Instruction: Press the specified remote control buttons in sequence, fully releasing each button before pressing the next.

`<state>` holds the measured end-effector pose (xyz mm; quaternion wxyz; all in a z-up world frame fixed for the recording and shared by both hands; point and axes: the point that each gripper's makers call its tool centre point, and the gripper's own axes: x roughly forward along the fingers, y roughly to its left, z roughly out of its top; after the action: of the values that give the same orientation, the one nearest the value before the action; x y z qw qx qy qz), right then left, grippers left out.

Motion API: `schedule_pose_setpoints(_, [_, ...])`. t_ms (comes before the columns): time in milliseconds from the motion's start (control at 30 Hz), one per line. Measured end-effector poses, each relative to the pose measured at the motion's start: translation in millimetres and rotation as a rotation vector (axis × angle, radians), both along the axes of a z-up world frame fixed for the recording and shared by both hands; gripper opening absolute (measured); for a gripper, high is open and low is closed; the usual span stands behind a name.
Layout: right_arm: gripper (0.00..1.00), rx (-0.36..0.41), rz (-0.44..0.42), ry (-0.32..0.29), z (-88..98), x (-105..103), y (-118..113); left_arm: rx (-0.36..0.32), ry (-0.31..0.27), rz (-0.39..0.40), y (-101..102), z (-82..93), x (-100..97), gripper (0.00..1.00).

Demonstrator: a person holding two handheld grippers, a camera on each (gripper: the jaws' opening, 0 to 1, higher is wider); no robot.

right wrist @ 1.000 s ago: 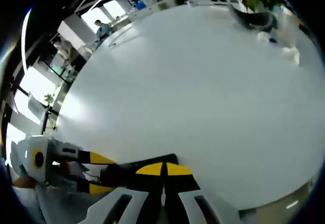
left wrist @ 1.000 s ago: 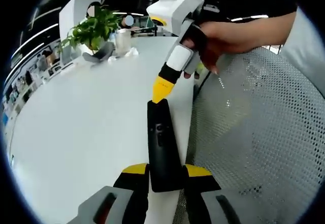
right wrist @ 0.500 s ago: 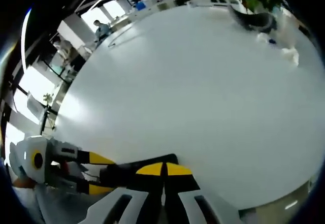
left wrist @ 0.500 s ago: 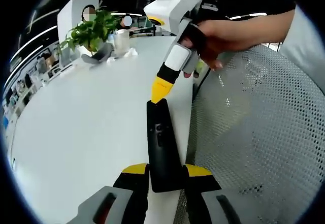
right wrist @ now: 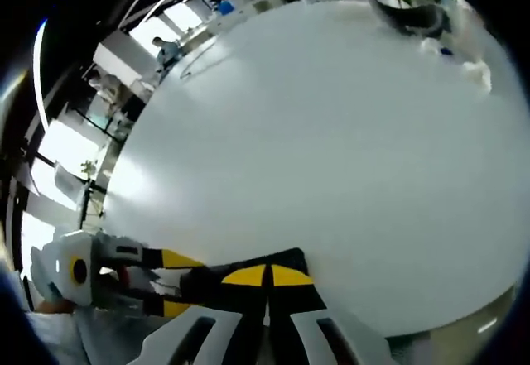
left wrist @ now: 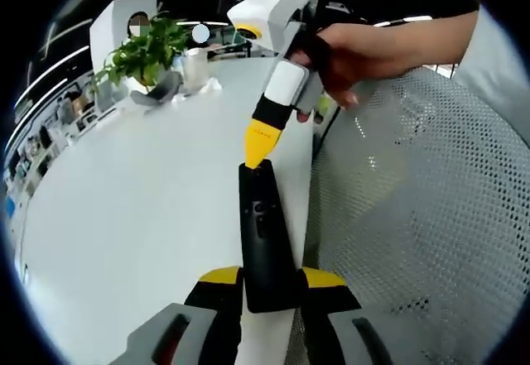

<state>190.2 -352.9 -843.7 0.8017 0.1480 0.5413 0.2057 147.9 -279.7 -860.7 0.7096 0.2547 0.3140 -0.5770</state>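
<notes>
A black remote control point(left wrist: 263, 232) stands lengthwise between the yellow-tipped jaws of my left gripper point(left wrist: 269, 277), which is shut on its near end. Small buttons show on its upper face. My right gripper point(left wrist: 258, 151) comes down from above, held by a hand point(left wrist: 364, 50), with its jaws shut and its yellow tip touching the remote's far end. In the right gripper view my own shut jaws point(right wrist: 267, 276) rest on the dark remote point(right wrist: 286, 259). There the left gripper point(right wrist: 192, 284) grips it from the left.
The white table point(left wrist: 141, 191) spreads to the left, its edge running just right of the remote. A white mesh chair point(left wrist: 414, 216) is to the right. A potted plant point(left wrist: 145, 50), a cup and small items stand at the table's far end.
The right gripper's body has swung slightly up and to the left while its tip stays at the remote's far end. The left gripper and remote have held still.
</notes>
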Motion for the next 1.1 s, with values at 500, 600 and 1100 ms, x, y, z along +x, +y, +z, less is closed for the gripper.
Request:
schedule_pose_setpoints(500, [0.00,0.009,-0.030,0.074,-6.0,-6.2,-3.8,0.009,0.005,0.008,1.3,0.6,1.2,0.25])
schedule_pose_setpoints(600, [0.00,0.015,-0.038,0.077,-6.0,-6.2,-3.1,0.014,0.005,0.008,1.5,0.6,1.4,0.25])
schedule_pose_setpoints(1100, [0.00,-0.036,0.023,0.017,-7.4,-4.2,-2.0,0.003,-0.009,0.067,5.2,0.0,14.2,0.24])
